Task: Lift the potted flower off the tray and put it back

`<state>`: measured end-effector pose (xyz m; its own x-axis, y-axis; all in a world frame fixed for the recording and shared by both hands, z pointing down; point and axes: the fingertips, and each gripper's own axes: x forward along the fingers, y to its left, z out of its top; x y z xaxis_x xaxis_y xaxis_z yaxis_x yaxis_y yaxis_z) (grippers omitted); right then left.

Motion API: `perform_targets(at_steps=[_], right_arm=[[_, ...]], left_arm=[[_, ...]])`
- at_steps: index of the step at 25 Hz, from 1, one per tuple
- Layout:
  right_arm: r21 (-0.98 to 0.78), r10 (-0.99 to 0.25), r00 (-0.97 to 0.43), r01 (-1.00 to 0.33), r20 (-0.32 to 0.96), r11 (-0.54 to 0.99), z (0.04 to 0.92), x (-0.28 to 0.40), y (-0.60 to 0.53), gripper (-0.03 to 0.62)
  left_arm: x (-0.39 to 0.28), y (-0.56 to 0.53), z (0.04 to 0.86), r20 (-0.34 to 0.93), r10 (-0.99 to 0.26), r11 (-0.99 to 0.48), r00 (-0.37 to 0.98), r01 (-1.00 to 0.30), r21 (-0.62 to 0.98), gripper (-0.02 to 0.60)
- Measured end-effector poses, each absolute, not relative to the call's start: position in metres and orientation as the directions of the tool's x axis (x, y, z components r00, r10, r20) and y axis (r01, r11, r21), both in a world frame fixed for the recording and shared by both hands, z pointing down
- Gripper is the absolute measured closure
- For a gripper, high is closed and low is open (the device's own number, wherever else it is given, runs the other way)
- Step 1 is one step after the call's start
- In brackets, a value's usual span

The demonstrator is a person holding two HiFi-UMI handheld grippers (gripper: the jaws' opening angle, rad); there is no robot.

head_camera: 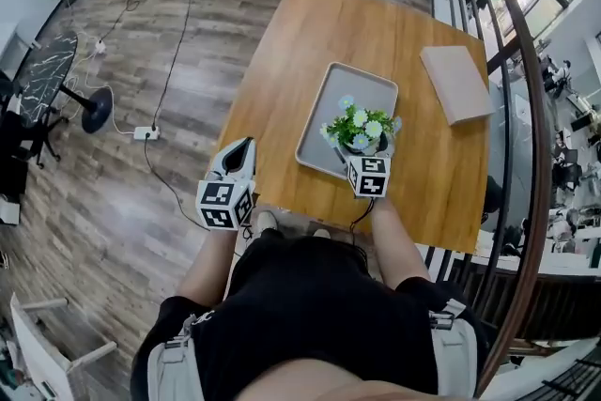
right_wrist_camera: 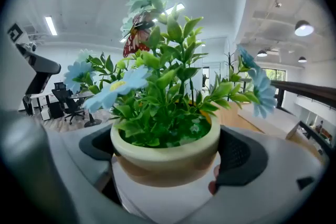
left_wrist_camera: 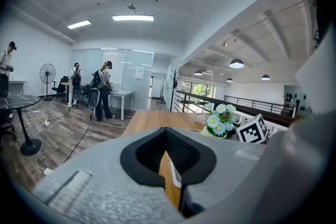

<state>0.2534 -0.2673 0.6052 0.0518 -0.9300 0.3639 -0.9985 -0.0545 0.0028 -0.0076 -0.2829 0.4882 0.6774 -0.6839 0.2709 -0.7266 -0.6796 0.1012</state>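
Pot [right_wrist_camera: 164, 150] is sitting clamped between right gripper [right_wrist_camera: 168, 161] fingers [right_wrist_camera: 242, 157], likely mid-lift; left gripper [left_wrist_camera: 167, 155] closed, empty; next: level lowering onto tray [head_camera: 347, 94]

Black shirt [head_camera: 310, 315], grey left gripper [head_camera: 246, 144] (chequered marker cube [head_camera: 223, 203])

The head view looks steeply down on the table [head_camera: 376, 23]. Both gripper views face level across it. They share the potted flower [right_wrist_camera: 165, 113], closest from the right.
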Motion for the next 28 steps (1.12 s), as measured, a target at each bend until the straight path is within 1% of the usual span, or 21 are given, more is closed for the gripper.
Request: perform_targets(at_steps=[6,14,22,28], right_arm=[[-0.034,-0.883,0.040,-0.997,0.467,-0.062,0.665,0.249,-0.276,0.013],[-0.010,-0.826,0.066,-0.996,0.560,-0.087,0.721,0.255,-0.275,0.013],[-0.015,-0.843,0.062,-0.996,0.534,-0.083,0.720,0.255,-0.278,0.014],[-0.028,-0.885,0.084,-0.994,0.457,-0.109,0.690,0.253,-0.267,0.014]], left_arm=[[-0.034,-0.280,0.496,0.289,-0.718,-0.635,0.633,-0.766,0.099,0.569],[-0.051,-0.283,0.500,0.296,-0.743,-0.603,0.601,-0.792,0.095,0.569],[-0.036,-0.289,0.496,0.282,-0.727,-0.629,0.626,-0.772,0.093,0.569],[-0.017,-0.298,0.495,0.278,-0.692,-0.670,0.667,-0.736,0.098,0.569]])
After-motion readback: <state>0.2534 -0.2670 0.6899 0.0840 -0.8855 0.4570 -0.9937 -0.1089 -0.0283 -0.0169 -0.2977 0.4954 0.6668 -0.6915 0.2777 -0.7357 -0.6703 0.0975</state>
